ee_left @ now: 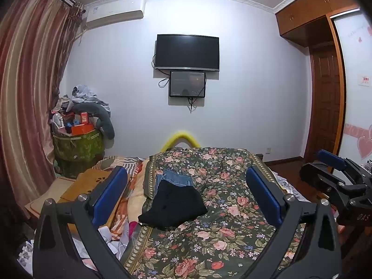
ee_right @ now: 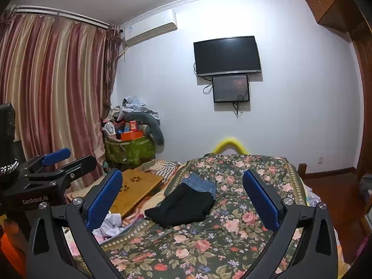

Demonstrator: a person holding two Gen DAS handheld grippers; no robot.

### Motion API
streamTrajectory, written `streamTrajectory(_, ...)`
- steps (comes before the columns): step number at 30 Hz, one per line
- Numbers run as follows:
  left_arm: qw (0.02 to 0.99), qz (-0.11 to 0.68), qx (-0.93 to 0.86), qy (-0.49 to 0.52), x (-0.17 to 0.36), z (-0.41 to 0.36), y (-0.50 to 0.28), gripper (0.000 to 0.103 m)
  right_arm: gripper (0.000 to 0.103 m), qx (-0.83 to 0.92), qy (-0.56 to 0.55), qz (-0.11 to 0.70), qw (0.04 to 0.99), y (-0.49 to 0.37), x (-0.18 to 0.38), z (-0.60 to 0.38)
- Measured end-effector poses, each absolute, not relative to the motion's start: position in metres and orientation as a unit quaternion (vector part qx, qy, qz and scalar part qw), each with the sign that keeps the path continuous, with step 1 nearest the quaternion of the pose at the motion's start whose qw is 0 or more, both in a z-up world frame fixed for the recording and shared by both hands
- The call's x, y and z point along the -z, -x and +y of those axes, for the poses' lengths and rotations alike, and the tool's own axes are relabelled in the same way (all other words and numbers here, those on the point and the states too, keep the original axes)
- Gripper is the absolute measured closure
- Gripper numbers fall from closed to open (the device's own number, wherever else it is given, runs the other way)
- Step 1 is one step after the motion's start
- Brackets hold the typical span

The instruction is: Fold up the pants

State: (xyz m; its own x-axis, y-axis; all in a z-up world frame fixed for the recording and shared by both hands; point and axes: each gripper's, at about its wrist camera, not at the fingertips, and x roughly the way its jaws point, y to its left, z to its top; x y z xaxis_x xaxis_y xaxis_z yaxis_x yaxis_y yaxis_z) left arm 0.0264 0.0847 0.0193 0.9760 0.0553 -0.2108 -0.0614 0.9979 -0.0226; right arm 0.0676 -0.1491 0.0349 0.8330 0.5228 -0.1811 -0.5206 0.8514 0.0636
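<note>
Black pants (ee_left: 173, 205) folded on floral bedspread (ee_left: 223, 232) – green bin (ee_left: 78, 145) heaped with boxes; both hand-held grippers (ee_left: 186, 195) (ee_right: 182, 196) wide open, empty.

A floral bedspread (ee_left: 223, 211) covers the bed, with a yellow curved headboard edge (ee_left: 183, 137) showing behind it. On the wall hangs a dark television (ee_left: 187, 52), and just beneath it a smaller screen (ee_left: 187, 84) with cables dangling. An air conditioner (ee_left: 116, 11) sits high near the corner, beside striped pink-and-gold curtains (ee_right: 53, 88). In that corner a green bin (ee_right: 130, 150) overflows with boxes and clothes. A wooden lap tray (ee_right: 137, 186) lies beside the bedspread. Wooden cabinets (ee_left: 311, 9) top a brown door (ee_left: 325, 107).
</note>
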Motion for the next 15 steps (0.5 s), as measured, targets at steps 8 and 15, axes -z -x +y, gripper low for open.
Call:
streamTrajectory(8,0.994,0.106,-0.028,0.016,-0.0187,0.0829,-0.0259,0.000,0.000,-0.269,-0.008,0.098,0.958,-0.0678,-0.0351,-0.1495)
streamTrajectory(15,0.994,0.107,-0.025,0.018,-0.0181,0.0830,-0.0260,0.000,0.000,-0.268,-0.008,0.097,0.958,-0.0667,-0.0343,-0.1495)
